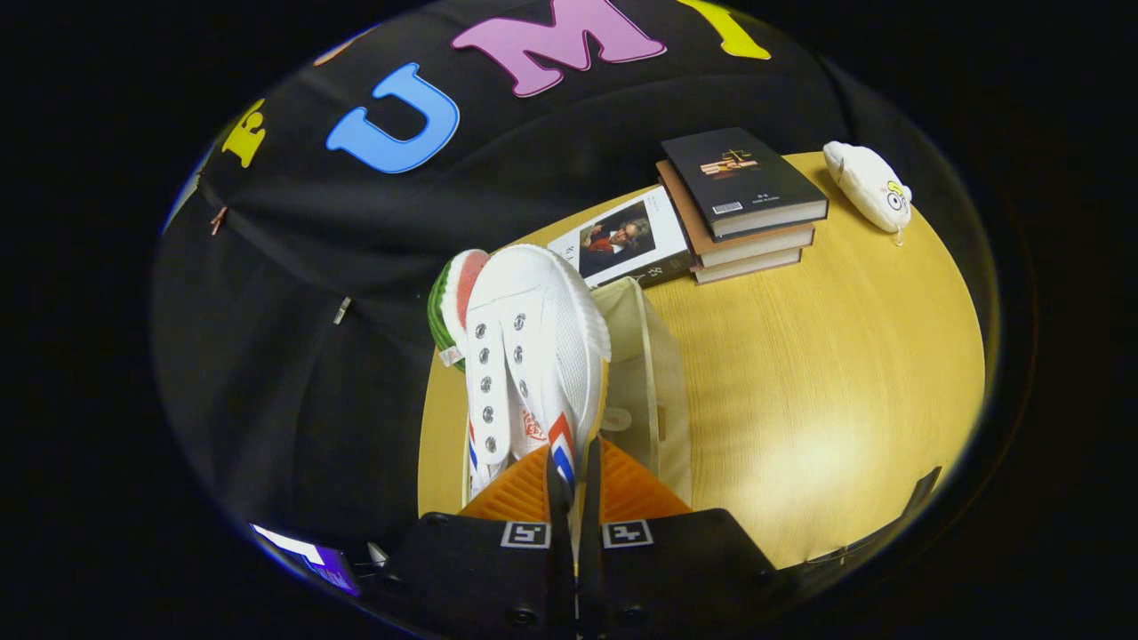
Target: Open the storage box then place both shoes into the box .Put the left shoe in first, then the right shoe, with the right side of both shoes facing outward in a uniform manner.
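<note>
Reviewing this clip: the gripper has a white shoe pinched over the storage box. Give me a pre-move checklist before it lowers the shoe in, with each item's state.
1. Grip: gripper shut on the heel side wall of the white shoe, fingers nearly together: ok.
2. Storage box open, its clear wall beside the shoe: ok.
3. Shoe lined up over the box opening: cannot tell; it hangs along the box's near edge.
4. Which shoe this is, left or right: cannot tell.
5. Other shoe already inside: cannot tell; the held shoe hides the interior.
6. Stacked books stand beyond the box, apart from it: ok.
</note>
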A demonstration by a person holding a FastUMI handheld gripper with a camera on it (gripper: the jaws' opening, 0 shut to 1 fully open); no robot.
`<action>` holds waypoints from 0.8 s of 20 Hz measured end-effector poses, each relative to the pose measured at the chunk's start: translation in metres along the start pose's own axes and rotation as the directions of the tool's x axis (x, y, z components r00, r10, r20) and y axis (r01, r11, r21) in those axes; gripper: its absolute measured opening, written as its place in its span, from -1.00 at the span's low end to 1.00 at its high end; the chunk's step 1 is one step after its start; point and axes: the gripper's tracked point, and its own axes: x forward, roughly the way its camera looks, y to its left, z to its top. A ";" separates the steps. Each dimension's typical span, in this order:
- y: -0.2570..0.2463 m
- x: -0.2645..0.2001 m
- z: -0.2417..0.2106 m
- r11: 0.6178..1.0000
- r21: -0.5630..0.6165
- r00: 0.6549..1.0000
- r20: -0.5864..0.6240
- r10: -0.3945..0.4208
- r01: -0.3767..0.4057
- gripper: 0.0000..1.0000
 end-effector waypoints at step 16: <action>0.017 -0.008 0.020 0.998 -0.048 0.994 0.107 0.031 -0.026 0.98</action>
